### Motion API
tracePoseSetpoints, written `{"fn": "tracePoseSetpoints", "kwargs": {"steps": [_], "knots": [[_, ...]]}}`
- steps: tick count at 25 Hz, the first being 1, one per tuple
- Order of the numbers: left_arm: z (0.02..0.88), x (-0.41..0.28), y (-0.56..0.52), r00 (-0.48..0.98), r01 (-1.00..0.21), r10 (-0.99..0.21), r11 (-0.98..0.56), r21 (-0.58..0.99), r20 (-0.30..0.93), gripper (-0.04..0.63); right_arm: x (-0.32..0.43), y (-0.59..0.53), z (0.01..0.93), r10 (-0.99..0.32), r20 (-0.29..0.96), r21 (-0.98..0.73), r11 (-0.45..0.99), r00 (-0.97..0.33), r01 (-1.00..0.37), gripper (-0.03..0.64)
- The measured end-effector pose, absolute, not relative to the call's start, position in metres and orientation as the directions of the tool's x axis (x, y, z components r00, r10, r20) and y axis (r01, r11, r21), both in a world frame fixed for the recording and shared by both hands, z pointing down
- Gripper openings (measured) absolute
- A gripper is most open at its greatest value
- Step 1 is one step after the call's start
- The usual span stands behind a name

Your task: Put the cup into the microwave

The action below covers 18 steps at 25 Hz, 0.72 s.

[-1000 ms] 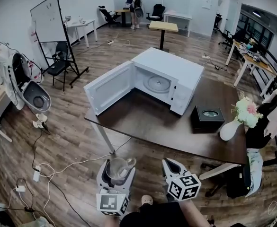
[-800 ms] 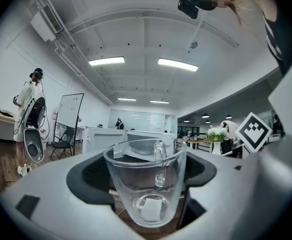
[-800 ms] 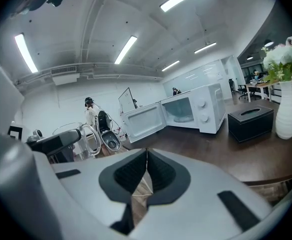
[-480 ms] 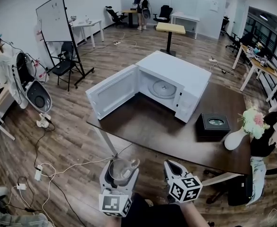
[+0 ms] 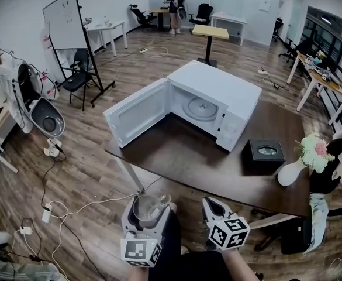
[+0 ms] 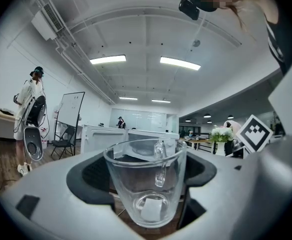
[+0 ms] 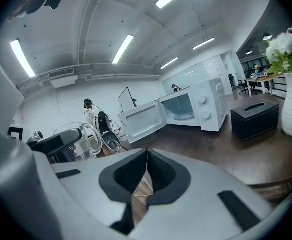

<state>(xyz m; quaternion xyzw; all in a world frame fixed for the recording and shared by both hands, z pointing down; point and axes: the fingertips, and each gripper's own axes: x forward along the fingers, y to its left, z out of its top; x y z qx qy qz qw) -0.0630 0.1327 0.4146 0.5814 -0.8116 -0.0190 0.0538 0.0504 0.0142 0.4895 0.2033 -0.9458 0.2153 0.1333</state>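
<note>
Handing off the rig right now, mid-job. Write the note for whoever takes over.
Left tongs: shut on the glass cup, upright, held short of the table.
Right tongs: shut, empty.
Microwave: on the table, door open, turntable bare.
Done: cup grasped, door open.
Left: carry the cup in, set it on the turntable, release.

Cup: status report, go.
Left gripper shut on cup, short of table. Right gripper shut, empty. Microwave door open, turntable bare.
</note>
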Motion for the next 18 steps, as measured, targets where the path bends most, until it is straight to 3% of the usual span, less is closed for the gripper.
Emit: {"fn": "tracePoseSetpoints", "kwargs": {"steps": [18], "knots": [[0.414, -0.133, 0.032, -0.226, -0.968, -0.972, 0.232, 0.093, 0.069, 0.397, -0.008, -0.068, 0.490, -0.397, 0.350, -0.354, 0.783, -0.848, -0.512, -0.005]]}}
